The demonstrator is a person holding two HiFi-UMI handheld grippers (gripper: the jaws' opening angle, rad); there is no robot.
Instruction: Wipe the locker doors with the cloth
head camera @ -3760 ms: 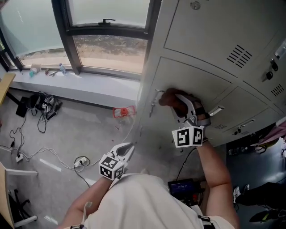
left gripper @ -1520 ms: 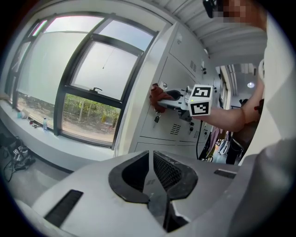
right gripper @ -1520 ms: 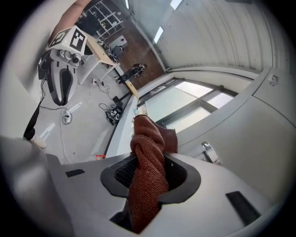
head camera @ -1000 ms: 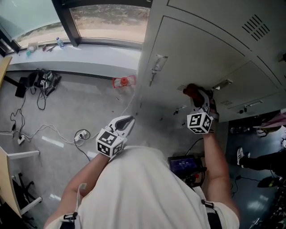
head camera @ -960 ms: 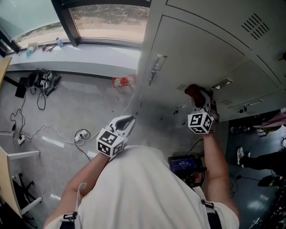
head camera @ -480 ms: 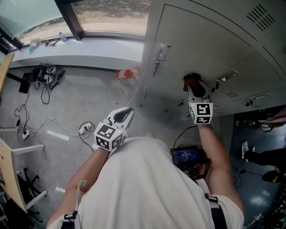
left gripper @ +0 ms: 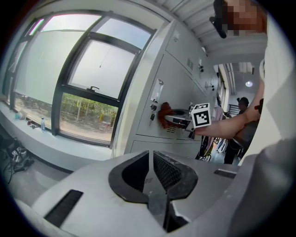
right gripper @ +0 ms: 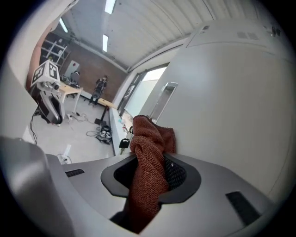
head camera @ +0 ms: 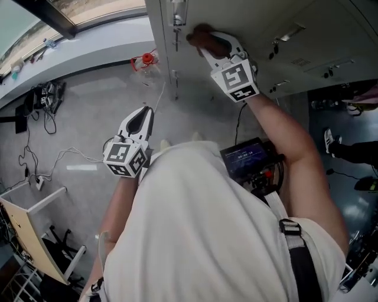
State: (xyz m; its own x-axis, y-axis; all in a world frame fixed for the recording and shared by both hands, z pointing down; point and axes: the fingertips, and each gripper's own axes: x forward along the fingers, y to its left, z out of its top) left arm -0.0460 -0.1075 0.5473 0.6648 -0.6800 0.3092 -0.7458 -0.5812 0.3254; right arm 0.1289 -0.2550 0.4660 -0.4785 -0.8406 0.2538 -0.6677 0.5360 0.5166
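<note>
The handle [right gripper: 163, 104] stands proud of the locker door [right gripper: 231, 115], and a key [right gripper: 124, 144] juts out just below it. Right of the handle, the door face is flat, open room for a sweep.

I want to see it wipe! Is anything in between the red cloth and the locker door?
Nothing visible. The right gripper holds the cloth in its jaws, and the cloth seems to touch the locker door, just beside the handle and a key.

Head down; gripper views forward; all share lockers [head camera: 260, 15].
</note>
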